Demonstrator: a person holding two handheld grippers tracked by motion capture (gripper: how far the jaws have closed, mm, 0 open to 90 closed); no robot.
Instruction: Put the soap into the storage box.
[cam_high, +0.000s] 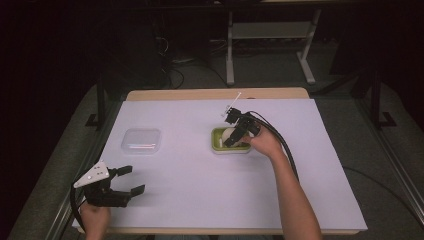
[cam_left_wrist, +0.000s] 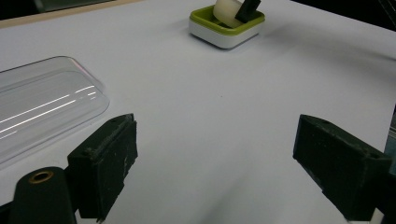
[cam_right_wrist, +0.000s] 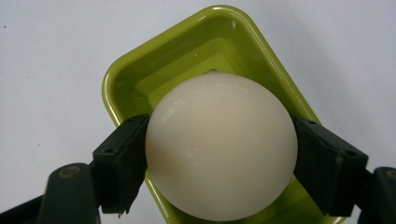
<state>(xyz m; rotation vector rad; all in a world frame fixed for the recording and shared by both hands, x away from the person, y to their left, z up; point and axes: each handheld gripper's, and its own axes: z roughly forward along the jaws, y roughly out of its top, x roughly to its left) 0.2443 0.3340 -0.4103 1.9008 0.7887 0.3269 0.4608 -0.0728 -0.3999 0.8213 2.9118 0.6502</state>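
Two grippers are in play. The right gripper (cam_high: 235, 135) is clamped on the soap (cam_right_wrist: 221, 144), one jaw on each flank, directly over the green dish (cam_right_wrist: 126, 88). Whether the soap rests on the dish floor or hangs just clear of it cannot be told.

Step in hand, as judged: seating the soap in the dish, or lifting it out; the pictures do not settle which. For seating, the next move calls for a straight descent, release once the soap bears on the floor, then a vertical withdrawal. The clear lid (cam_high: 141, 140) lies well apart to the left.

The soap is a smooth cream oval, dome toward the right gripper's camera. Its long axis cannot be told, foreshortened as it is.

The left gripper (cam_high: 128, 181) idles near the front left corner of the table (cam_high: 200, 175), jaws spread, holding nothing.
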